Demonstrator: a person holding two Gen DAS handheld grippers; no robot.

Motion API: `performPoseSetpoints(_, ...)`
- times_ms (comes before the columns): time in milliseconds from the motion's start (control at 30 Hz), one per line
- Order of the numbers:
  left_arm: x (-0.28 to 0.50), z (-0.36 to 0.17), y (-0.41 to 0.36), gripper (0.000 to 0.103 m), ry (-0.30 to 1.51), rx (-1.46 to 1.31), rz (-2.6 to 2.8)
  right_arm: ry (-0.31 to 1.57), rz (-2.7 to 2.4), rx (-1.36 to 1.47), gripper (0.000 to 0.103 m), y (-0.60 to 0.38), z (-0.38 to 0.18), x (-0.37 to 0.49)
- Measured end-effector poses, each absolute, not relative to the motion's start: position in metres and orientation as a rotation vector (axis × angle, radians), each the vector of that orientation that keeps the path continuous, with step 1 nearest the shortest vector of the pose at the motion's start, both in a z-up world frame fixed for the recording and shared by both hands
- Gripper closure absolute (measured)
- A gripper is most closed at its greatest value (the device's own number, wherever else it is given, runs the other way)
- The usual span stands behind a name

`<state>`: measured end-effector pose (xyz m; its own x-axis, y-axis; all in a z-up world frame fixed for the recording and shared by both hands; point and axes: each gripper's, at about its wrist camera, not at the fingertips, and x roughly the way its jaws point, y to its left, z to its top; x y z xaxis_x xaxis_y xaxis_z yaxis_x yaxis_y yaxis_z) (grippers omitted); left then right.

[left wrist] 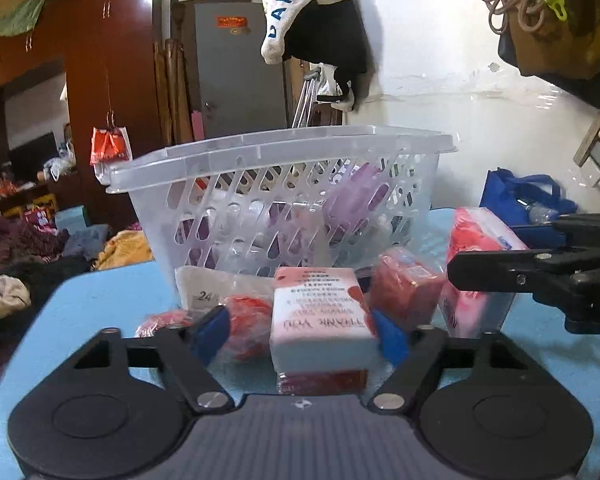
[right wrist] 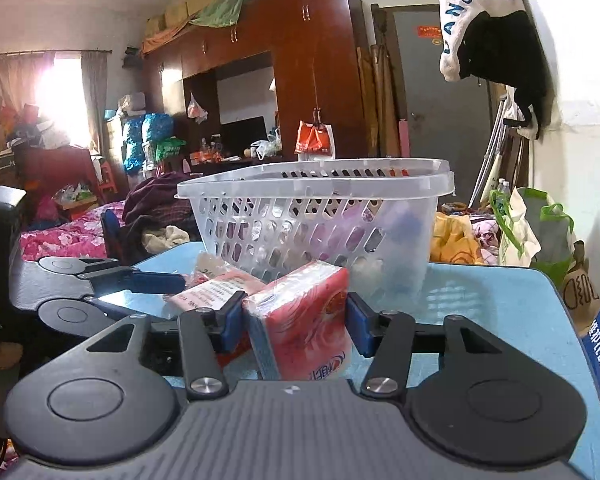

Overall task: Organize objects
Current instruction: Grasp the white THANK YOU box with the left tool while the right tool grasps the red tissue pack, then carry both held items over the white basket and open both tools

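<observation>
Two grippers work one blue table (left wrist: 100, 300). Right gripper (right wrist: 296, 316) is clamped on one pink tissue pack (right wrist: 304, 320); left gripper (left wrist: 300, 328) stands wide, straddling one white-and-red box (left wrist: 320, 320) without a firm grip. One clear plastic basket (left wrist: 284, 184) sits just behind, beside three red packets (left wrist: 404, 284).
</observation>
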<state>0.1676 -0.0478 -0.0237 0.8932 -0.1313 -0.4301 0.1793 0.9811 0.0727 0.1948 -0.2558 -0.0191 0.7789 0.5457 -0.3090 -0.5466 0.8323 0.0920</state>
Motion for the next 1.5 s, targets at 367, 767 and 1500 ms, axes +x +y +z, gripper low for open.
performPoseSetpoints(367,0.161,-0.023,-0.037,0.047,0.398,0.043,-0.213,0.353,0.596,0.060,0.047,-0.264,-0.028,0.202)
performPoseSetpoints(767,0.146,-0.022,-0.019,0.047,0.283,-0.051,-0.244,0.315,0.582,0.074,0.047,-0.267,-0.029,0.196)
performPoseSetpoints(1500,0.136,-0.020,-0.009,0.047,0.208,-0.064,-0.235,0.210,0.535,0.062,0.047,-0.266,-0.027,0.180)
